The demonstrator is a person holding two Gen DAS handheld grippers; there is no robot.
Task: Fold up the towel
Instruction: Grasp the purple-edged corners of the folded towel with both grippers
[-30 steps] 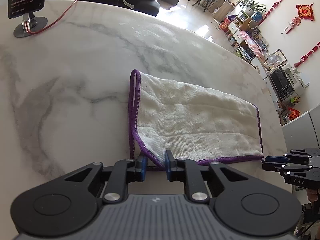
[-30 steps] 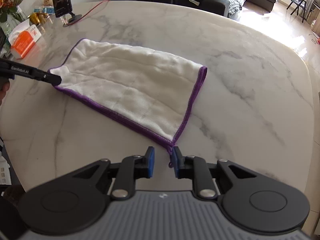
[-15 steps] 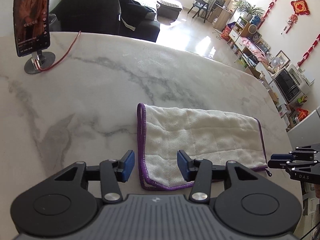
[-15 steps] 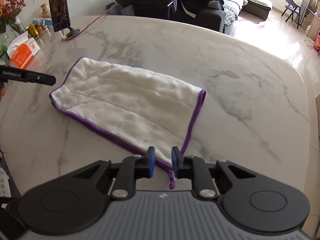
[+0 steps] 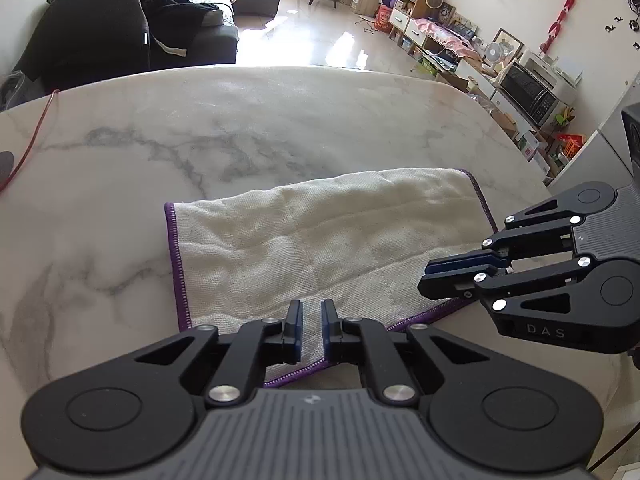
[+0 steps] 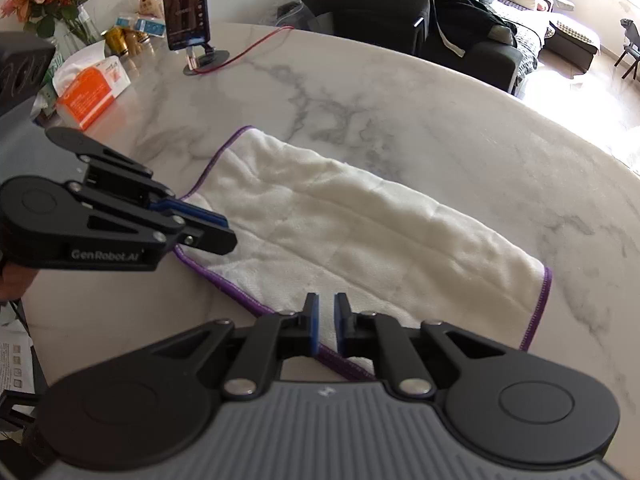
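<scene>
Towel (image 5: 320, 240), white with purple hem, lies already doubled near the counter (image 5: 280, 120) near edge. Left tool (image 5: 311, 320) and right tool (image 6: 326, 322) are both closing on the near hem, cloth between the jaws. Spaced along one edge, probably to carry it over evenly for the next fold.

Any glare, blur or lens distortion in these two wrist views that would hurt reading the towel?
Left wrist view: strong sun glare on the floor behind the table, fisheye bends the table edge, towel weave stays sharp. Right wrist view: blown-out window light at the upper right, towel slightly overexposed so its texture looks softer, left gripper crisp, corners vignetted.
</scene>
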